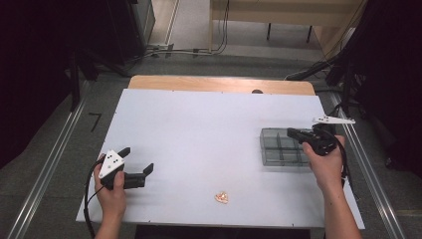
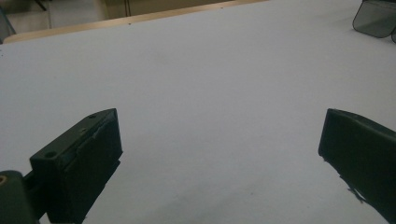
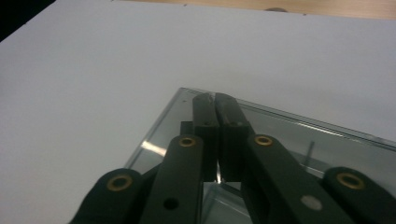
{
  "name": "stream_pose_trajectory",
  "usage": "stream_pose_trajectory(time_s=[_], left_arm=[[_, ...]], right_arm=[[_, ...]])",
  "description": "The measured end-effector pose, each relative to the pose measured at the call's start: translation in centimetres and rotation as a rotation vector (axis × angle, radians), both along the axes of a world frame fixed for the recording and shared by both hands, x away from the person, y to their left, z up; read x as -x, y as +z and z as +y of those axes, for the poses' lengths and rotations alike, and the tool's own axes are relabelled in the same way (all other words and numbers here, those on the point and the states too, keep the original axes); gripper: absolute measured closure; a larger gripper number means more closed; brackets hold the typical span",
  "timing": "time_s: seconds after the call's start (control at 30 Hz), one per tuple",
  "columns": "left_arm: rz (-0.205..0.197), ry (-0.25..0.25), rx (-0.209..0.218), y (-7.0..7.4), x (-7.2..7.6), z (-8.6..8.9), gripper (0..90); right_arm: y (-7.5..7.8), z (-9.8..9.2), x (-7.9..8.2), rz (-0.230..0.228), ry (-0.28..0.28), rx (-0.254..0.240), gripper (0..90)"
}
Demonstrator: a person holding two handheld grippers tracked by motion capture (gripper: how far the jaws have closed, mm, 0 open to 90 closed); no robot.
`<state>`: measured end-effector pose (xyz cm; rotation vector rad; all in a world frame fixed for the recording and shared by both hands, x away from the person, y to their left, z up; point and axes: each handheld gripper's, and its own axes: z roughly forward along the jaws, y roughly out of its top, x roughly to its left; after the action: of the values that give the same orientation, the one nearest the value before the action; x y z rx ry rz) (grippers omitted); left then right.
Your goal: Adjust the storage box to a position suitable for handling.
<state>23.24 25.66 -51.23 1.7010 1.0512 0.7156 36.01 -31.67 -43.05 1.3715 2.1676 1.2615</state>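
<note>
— Claws first: where do they stand?
— Right claw [image 1: 290, 132] is clenched with nothing between its jaws, over the clear divided box [image 1: 278, 147] on the tabletop's [image 1: 199, 129] right side. Left claw [image 1: 137, 160] is spread wide, near the left edge
— Anything else?
— Small orange piece [image 1: 221, 197] lies near the front edge, apart from both

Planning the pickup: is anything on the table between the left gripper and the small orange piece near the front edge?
Nothing visible: bare white table lies between the open left gripper and the small orange piece.
</note>
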Motion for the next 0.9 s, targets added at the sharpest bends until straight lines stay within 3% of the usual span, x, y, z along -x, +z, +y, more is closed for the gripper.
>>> stream_pose_trajectory(time_s=[0.57, 0.9], left_arm=[[0.001, 0.001, -0.003, 0.0, 0.0, 0.0, 0.0], [0.001, 0.001, -0.004, 0.0, 0.0, -0.1, 0.0]], right_arm=[[-1.4, -6.2, -1.3, 0.015, -0.170, 0.029, 88.2], [-2.4, -8.3, -1.6, 0.019, -0.257, 0.036, 88.3]])
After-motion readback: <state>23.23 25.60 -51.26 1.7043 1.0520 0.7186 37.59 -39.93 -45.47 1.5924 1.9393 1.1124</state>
